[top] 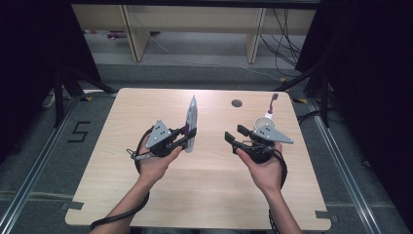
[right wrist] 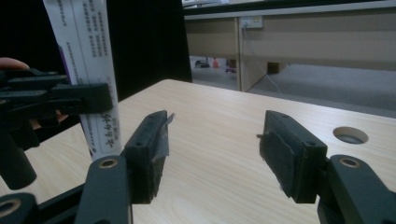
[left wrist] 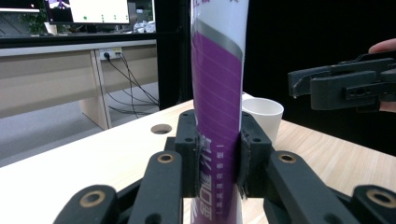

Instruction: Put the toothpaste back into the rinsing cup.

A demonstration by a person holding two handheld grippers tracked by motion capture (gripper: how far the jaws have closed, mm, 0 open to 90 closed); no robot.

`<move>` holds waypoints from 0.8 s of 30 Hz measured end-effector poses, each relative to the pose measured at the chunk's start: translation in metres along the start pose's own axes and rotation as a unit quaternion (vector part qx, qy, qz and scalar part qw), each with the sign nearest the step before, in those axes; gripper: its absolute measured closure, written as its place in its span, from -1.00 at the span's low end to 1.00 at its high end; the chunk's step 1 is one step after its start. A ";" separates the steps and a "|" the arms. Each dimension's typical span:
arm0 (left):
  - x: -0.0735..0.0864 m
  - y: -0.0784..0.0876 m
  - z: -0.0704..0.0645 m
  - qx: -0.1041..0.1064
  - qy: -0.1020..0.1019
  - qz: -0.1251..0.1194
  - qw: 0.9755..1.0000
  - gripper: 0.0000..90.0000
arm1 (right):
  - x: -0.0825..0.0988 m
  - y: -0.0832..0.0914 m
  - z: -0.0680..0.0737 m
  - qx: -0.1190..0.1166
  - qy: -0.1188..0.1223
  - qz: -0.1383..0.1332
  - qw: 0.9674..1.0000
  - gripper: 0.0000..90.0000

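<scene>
Tube (top: 192, 122) of white and purple plastic stands nearly upright above the middle of the surface (top: 204, 195), clamped low on its body by the left claw (top: 189, 135). In the left gripper view the two padded jaws press on the tube (left wrist: 217, 107) from both sides, with the printed lower end showing between them and the rest rising out of the top of the picture. The person's left hand (top: 156, 163) holds that claw a little left of the surface's centre.

The right claw (top: 233, 139) is held well apart from the tube, on the right half of the surface, and points towards it. Its jaws stand wide with nothing between them; in the right gripper view bare wood shows through the gap. From there the tube (right wrist: 88, 70) appears off to the left, gripped by the other claw (right wrist: 100, 98).

A white paper cup (top: 262, 122) stands near the far right corner, just behind the right hand's gripper, with a small red-tipped thing (top: 272, 102) beyond it that is too small to make out. A round hole (top: 236, 103) sits in the surface near the far edge.
</scene>
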State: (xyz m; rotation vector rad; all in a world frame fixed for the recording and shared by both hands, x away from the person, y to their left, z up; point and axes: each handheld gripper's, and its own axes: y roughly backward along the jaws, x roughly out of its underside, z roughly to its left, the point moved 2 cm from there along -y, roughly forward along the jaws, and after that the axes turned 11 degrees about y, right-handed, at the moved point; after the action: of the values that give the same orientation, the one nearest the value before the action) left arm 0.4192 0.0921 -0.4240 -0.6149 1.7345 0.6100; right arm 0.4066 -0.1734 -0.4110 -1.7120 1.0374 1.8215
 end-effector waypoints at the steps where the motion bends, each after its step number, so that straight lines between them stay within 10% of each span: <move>1: 0.000 -0.001 0.000 -0.001 0.000 -0.002 1.000 0.64 | -0.001 -0.002 0.002 -0.011 -0.007 -0.002 1.000 -0.08; 24: 0.006 -0.025 -0.013 -0.015 -0.015 -0.002 1.000 0.64 | -0.046 -0.040 0.040 -0.052 0.007 -0.036 0.998 -0.24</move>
State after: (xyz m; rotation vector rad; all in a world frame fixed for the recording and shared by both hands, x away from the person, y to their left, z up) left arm 0.4258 0.0642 -0.4291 -0.6275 1.6991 0.6396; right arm 0.4170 -0.1102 -0.3764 -1.7996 0.8881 1.8494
